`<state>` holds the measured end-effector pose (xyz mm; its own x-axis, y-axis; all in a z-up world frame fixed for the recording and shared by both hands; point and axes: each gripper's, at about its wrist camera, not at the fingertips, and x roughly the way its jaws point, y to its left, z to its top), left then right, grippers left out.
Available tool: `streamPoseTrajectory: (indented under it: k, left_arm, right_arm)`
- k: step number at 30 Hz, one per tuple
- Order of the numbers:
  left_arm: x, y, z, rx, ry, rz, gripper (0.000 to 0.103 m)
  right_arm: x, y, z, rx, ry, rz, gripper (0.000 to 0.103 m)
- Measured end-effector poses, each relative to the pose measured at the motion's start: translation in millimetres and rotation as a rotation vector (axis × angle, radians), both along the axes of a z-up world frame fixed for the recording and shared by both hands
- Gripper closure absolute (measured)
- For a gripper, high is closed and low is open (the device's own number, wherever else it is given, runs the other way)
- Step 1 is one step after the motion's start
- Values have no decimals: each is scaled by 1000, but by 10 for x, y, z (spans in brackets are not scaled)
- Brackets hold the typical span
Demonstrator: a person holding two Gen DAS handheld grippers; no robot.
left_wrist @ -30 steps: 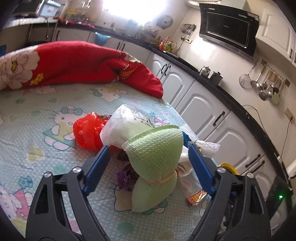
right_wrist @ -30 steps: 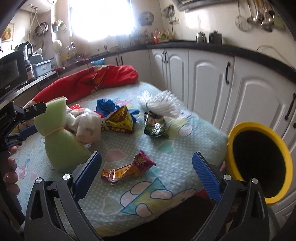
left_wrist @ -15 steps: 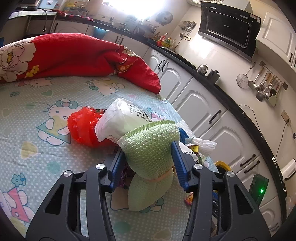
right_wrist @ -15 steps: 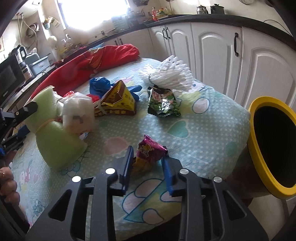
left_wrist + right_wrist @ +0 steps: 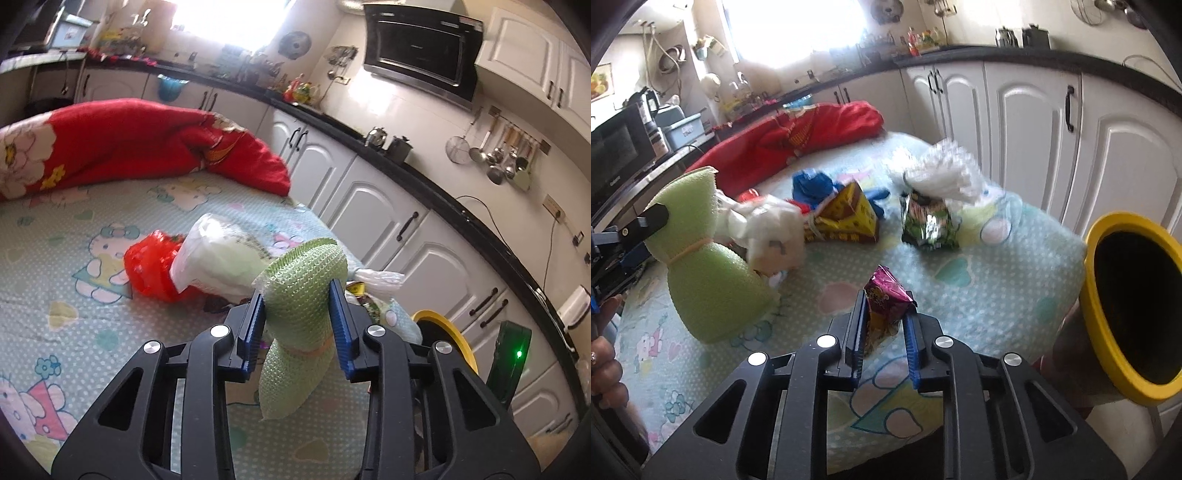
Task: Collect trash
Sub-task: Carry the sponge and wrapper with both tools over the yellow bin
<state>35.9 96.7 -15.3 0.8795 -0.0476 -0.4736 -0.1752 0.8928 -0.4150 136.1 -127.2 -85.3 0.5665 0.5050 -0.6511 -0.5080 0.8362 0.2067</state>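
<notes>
A green foam-net wrap (image 5: 306,273), tied at the waist with a rubber band, stands on the cartoon-print sheet (image 5: 55,240). My left gripper (image 5: 296,291) is closing on its upper part, and both blue pads press into it. In the right wrist view the same green wrap (image 5: 709,291) is at the left. A crumpled pink and yellow snack wrapper (image 5: 886,295) sticks up between the pads of my right gripper (image 5: 886,314), which is shut on it near the sheet's front edge. A yellow-rimmed bin (image 5: 1108,236) stands open just to the right, off the edge.
More litter lies on the sheet: a white plastic bag (image 5: 218,258), a red plastic bag (image 5: 147,266), a yellow packet (image 5: 849,221), a green packet (image 5: 927,225), white foam netting (image 5: 945,177) and a blue bag (image 5: 812,184). A red quilt (image 5: 129,147) lies at the back, white cabinets (image 5: 1027,122) behind.
Both grippers went from wide open to closed. The left one clamped the green wrap and rose a little. The right one moved in on the snack wrapper and pinched it upright.
</notes>
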Motion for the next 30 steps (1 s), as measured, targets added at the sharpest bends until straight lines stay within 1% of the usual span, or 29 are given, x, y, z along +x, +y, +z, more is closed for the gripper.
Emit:
streamPoseTrajectory:
  k: [6, 12, 21, 30]
  left_arm:
    - [53, -191, 156, 35, -38, -44, 77]
    - [161, -433, 243, 40, -42, -98, 77]
    - [420, -842, 276, 62, -56, -183, 77]
    - [710, -1143, 255, 72, -52, -234, 77]
  right_arm:
    - [44, -178, 205, 20, -51, -18, 85]
    - [133, -417, 330, 22, -75, -69, 85]
    - [219, -891, 412, 34, -96, -169, 85]
    - [303, -1325, 517, 46, -123, -273, 85]
